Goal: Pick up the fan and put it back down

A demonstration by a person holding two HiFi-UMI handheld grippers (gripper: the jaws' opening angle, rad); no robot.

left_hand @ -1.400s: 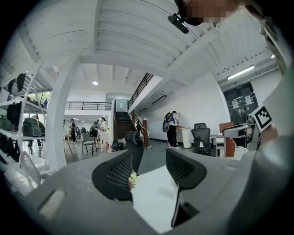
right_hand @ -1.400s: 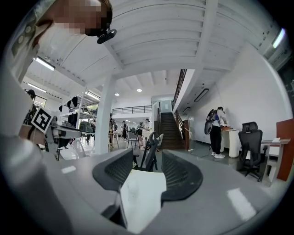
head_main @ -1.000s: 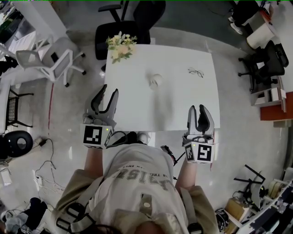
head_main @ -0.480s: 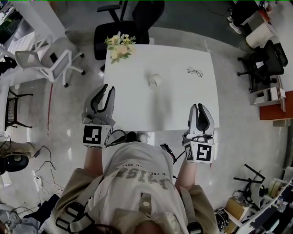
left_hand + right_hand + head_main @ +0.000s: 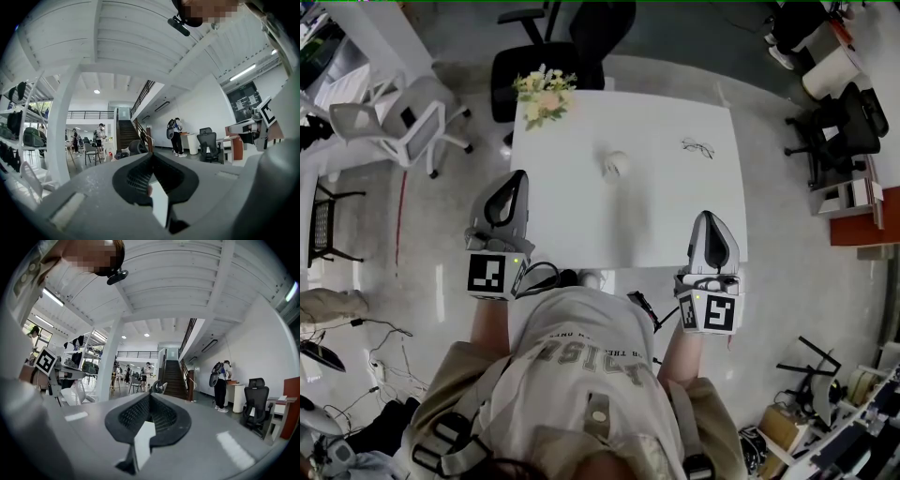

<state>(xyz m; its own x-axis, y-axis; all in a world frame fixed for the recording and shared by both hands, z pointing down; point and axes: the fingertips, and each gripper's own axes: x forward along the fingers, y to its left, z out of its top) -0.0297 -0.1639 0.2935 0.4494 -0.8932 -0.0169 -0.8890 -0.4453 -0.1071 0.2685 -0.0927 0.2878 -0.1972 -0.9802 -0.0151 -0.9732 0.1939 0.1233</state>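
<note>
So, both grippers are clamped shut on nothing: left gripper [image 5: 517, 180] and right gripper [image 5: 712, 217] have just been closing, with no object between the jaws in either gripper view. They sit at the near edge of the white table [image 5: 656, 220].

The small white fan [image 5: 617, 165] stands mid-table toward the far side, well apart from both.

Risks, as I judge them:
- Reaching in with the jaws closed would shove or tip the fan instead of gripping it, so they need opening first.
- It looks small and rounded, so an off-centre pinch could squirt it out or drop it on the lift.
- The eyeglasses [image 5: 699, 147] lie to the fan's right, and a wide right-side approach could sweep them.
- The flower bouquet [image 5: 546, 94] sits at the far left corner, which looks lower risk.
</note>
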